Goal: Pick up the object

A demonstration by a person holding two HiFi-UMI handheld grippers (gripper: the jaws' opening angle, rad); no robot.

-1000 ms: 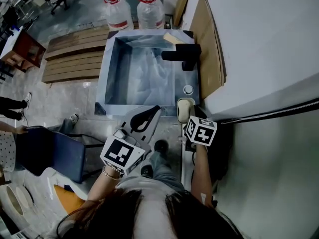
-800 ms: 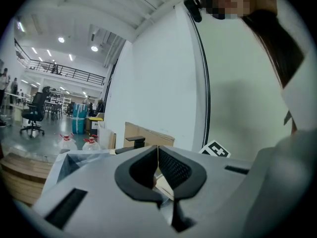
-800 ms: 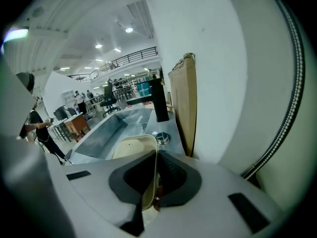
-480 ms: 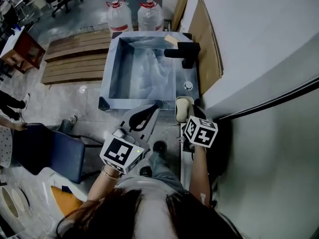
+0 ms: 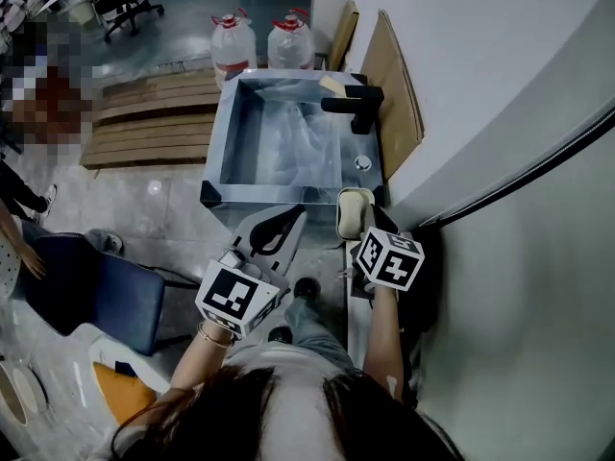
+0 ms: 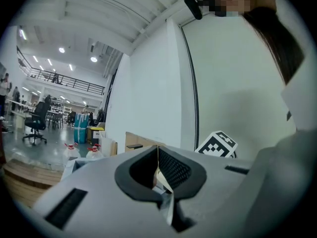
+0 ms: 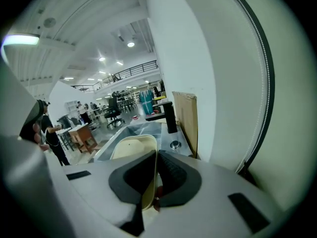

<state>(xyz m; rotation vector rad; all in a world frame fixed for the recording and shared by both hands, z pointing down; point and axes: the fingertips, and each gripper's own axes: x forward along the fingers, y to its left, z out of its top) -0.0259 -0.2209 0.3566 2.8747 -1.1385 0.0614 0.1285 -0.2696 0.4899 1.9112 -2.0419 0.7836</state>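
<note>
Right hand-held gripper [image 7: 154,155] pinches the cream tray [image 7: 130,147] at its near edge. The tray runs straight ahead by the sink's [image 5: 288,195] near right corner. Left hand-held gripper [image 6: 158,155] is pressed together.

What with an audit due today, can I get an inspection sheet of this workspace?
Surface: steel sink, clear plastic sheet inside, black faucet on its right rim.
Job's things: cream dish at the sink's front right corner.
Clutter: tan block at the sink's back rim.
Grippers: left gripper shut, empty, in the air; right gripper shut on the cream dish's edge.
Cables: black line along the wall; cable or seam, cannot tell.
Surroundings: water jugs, wooden planks, cardboard, blue chair.
</note>
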